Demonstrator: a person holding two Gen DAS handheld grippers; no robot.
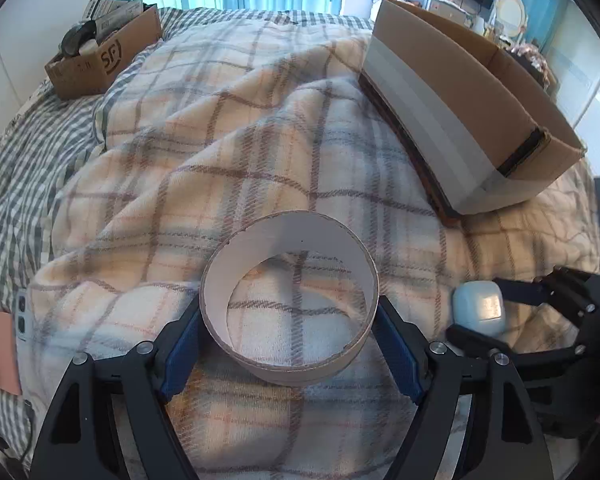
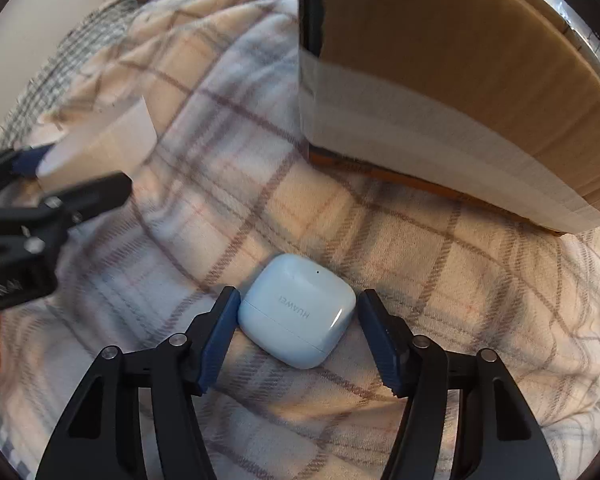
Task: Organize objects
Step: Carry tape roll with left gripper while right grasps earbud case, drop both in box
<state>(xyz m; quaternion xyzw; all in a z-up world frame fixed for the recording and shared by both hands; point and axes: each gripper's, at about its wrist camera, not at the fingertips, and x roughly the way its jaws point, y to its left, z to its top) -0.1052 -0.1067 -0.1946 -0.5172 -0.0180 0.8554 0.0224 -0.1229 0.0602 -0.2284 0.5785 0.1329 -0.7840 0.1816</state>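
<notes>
We find the work at the picking-up stage, on a bed under a plaid blanket (image 1: 260,128). The large cardboard box (image 1: 460,92) stands open at the far right of the bed, the likely receptacle. The left claw (image 1: 288,340) grips a cardboard ring (image 1: 290,304) across its outer wall, both pads bearing on it, pitched steeply down. The right claw (image 2: 298,332), also pointing steeply down, straddles a pale blue earbud case (image 2: 298,316) lying on the blanket near the box's foot; its left pad touches the case, the right stands just clear, so nothing is gripped. Next, we judge, it must finish closing, then lift.
</notes>
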